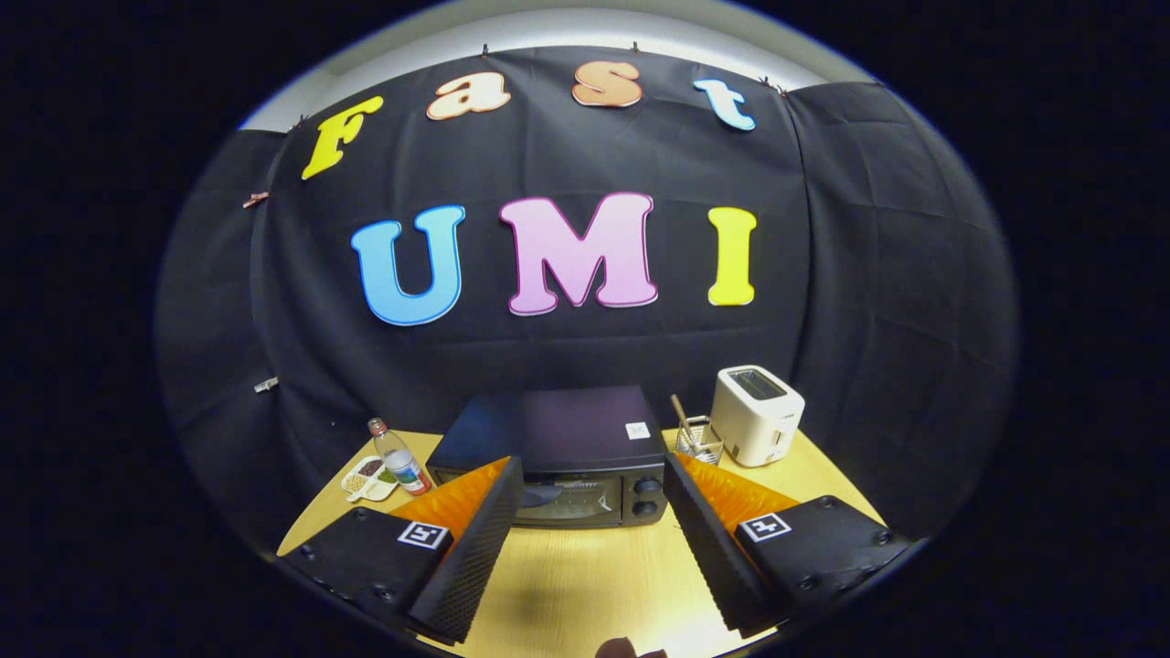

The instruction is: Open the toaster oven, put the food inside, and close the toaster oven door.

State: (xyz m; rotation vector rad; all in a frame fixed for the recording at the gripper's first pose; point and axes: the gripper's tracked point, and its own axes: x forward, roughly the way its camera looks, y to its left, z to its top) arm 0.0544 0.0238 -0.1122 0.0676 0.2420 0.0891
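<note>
Black toaster oven [585, 457] sits shut beyond the gripper [592, 489]; fingers spread wide, level, holding nothing.

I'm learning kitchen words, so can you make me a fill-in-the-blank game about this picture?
1. The toaster oven door is ____.
2. The tongs are ____, with nothing between the fingers.
3. The white toaster stands beside a wire ____ of utensils.
4. The bottle stands next to a divided ____ of food.

Missing words: shut; open; basket; tray.
</note>
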